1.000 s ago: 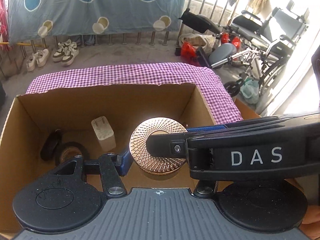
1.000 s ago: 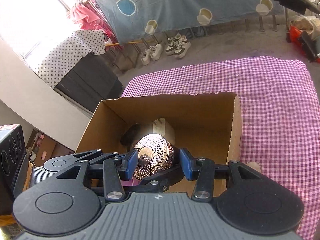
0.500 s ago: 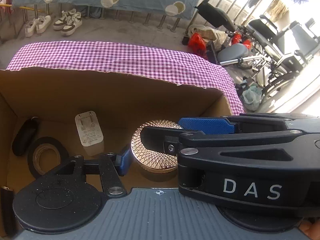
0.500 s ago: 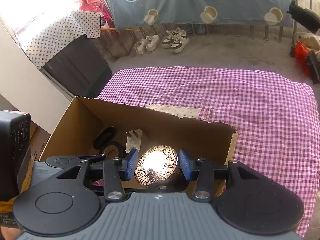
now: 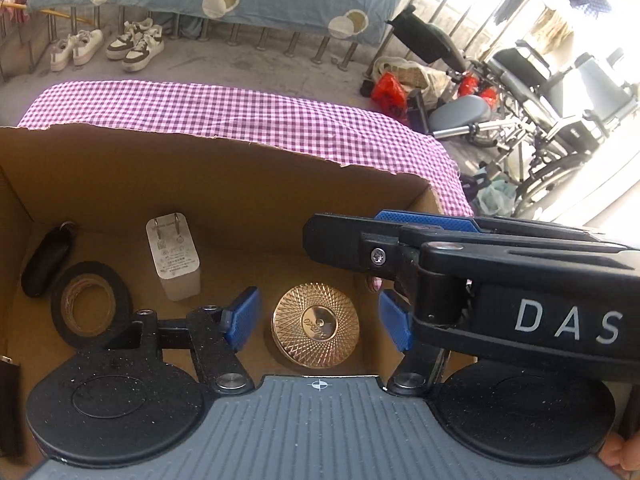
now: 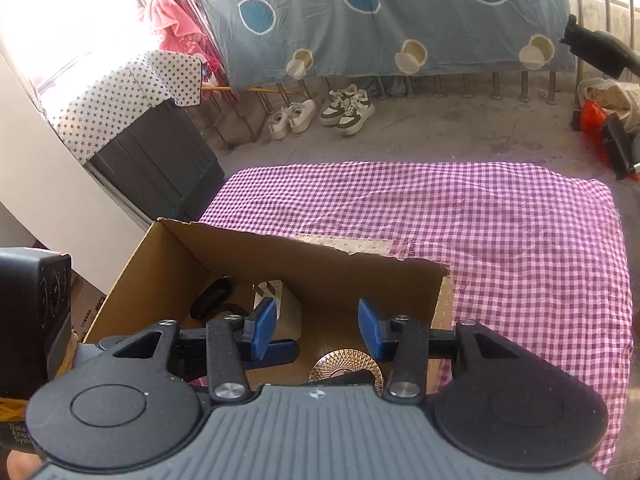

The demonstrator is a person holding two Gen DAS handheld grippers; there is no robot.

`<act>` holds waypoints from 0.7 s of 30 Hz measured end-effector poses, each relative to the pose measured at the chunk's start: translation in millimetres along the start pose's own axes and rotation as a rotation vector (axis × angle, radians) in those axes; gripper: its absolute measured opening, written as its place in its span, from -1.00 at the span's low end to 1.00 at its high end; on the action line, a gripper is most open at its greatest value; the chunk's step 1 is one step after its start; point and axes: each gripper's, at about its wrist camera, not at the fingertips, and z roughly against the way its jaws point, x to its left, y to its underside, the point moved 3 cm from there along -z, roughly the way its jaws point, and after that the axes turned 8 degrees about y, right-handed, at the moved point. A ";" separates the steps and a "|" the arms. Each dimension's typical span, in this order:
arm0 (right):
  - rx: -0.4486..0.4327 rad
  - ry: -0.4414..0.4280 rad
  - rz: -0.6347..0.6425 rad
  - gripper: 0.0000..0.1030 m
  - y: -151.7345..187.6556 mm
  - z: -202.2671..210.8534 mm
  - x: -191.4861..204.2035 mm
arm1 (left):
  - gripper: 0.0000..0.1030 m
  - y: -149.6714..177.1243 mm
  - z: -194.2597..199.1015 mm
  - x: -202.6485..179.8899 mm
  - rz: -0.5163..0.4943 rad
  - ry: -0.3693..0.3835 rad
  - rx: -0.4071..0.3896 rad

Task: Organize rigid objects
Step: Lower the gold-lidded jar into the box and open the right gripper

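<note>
1. Cardboard box (image 5: 120, 184) sits on the gingham-covered bench (image 6: 500, 240); both our claws hang over it.
2. Our left claw (image 5: 318, 322) is spread apart, holding nothing.
3. Our right claw (image 6: 316, 326) is likewise apart and empty.
4. The gold round tin (image 5: 316, 325) lies flat on the box floor, between the left claw's fingers, touching neither.
5. A white charger (image 5: 173, 256), tape roll (image 5: 90, 304) and a dark object (image 5: 48, 258) lie to its left.

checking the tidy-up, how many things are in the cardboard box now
4: gold round tin at front right, white charger mid-back, black tape roll front left, black oblong item in the left corner. More may be hidden.
</note>
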 end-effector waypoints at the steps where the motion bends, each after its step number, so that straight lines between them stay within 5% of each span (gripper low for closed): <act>1: -0.016 0.000 -0.003 -0.06 0.8 8.2 1.1 | 0.26 1.9 7.2 -2.1 -0.009 0.006 -0.009; 13: -0.221 -0.072 -0.069 0.00 45.6 136.4 27.7 | 0.52 53.7 119.4 -48.5 -0.191 0.062 -0.169; 21: -0.269 -0.189 -0.072 0.11 112.1 185.7 64.9 | 0.59 122.0 179.9 -15.6 -0.204 0.037 -0.213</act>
